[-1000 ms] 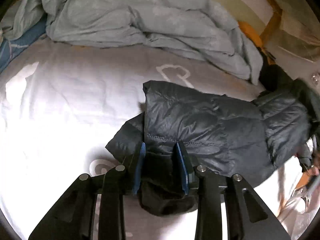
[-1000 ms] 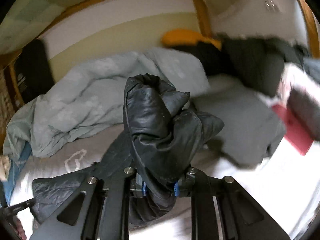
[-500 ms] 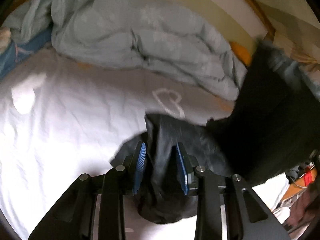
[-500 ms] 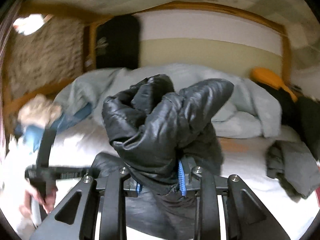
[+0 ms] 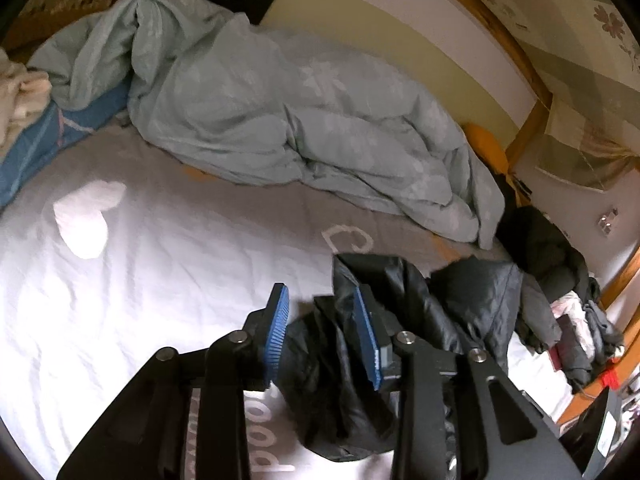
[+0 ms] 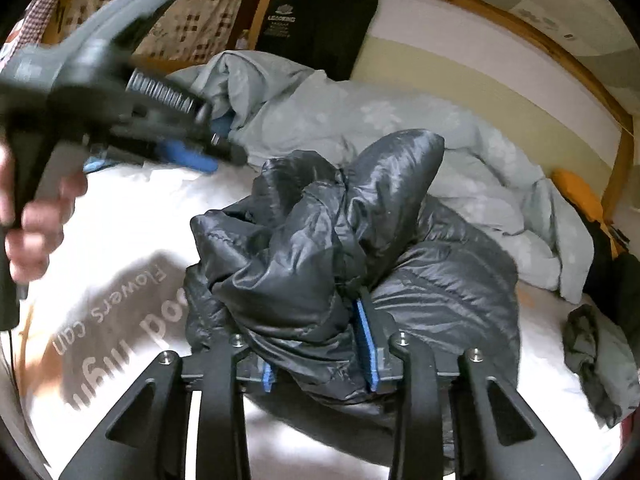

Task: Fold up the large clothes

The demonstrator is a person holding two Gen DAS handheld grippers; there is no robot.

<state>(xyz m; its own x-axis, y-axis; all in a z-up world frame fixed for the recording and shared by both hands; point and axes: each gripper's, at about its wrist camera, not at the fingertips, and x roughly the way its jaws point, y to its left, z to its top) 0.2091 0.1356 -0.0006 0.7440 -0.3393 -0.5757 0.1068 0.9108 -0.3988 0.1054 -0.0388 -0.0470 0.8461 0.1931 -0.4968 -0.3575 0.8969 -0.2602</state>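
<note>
A black puffer jacket [image 6: 360, 248] lies bunched on the white bed sheet [image 5: 120, 280], one fold laid over and the bundle not yet flat or tidy. The left gripper [image 5: 322, 334] has just been opening, its jaws spread with no cloth gripped; the right gripper [image 6: 320, 360] has just been opening, jacket fabric between its jaws. The sheet reads "Flowers can"; a black case [image 6: 320, 20] bears an unclear logo.

left gripper [image 5: 322, 336] fingers parted, just opening, right gripper [image 6: 320, 344] fingers spread, just opening
</note>
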